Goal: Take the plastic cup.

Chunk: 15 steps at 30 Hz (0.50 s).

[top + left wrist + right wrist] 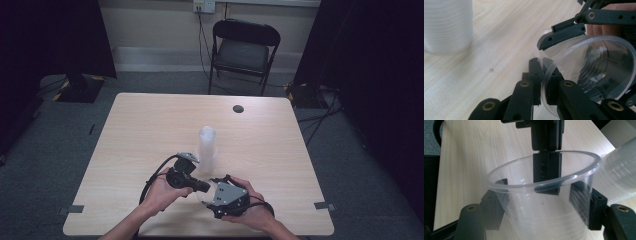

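A clear plastic cup (544,220) hangs between both grippers just above the near part of the table. My right gripper (541,205) has one jaw on each side of the cup's body, and both pads lie against its wall. Reaching in from the far side, my left gripper (547,173) pinches the cup's rim with its jaws shut. In the left gripper view the rim (599,70) runs out to the right from the left gripper (543,77). In the high view the left gripper (202,187) and the right gripper (212,194) meet near the table's front edge.
A tall stack of translucent cups (206,145) stands upright on the wooden table (150,125), just beyond the grippers. A small dark round disc (238,108) lies near the far edge. A black folding chair (242,50) stands behind the table.
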Tool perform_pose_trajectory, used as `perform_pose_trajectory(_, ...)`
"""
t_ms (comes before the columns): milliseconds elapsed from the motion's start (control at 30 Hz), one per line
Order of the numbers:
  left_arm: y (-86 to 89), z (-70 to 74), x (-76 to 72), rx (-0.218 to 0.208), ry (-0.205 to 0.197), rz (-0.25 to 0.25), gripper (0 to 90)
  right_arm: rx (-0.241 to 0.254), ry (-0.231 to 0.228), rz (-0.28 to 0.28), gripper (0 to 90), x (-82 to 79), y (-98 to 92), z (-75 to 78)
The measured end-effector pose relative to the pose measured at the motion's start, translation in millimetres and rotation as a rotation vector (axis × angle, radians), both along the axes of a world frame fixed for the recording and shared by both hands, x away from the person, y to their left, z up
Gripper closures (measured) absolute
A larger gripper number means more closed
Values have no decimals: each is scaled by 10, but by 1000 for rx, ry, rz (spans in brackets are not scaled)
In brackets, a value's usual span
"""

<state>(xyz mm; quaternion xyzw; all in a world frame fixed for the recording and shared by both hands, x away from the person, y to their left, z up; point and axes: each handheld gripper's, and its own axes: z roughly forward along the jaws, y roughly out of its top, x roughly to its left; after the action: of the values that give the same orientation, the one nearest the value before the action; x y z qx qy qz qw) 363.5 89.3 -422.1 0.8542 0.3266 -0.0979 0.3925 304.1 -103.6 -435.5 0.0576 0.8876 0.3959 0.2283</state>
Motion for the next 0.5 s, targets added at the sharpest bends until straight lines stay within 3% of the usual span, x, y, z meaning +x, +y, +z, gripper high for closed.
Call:
perform_pose_trajectory(133,0,7,-3,-21,-23,1,776,21,10,-10,328,6,-30,7)
perform_pose_trajectory(200,8,20,-7,-35,-55,2,704,27,12,-18,328,10,-45,5)
perform_pose_trajectory(500,64,84,-81,-92,-136,45,613,90,83,-85,322,79,-147,12)
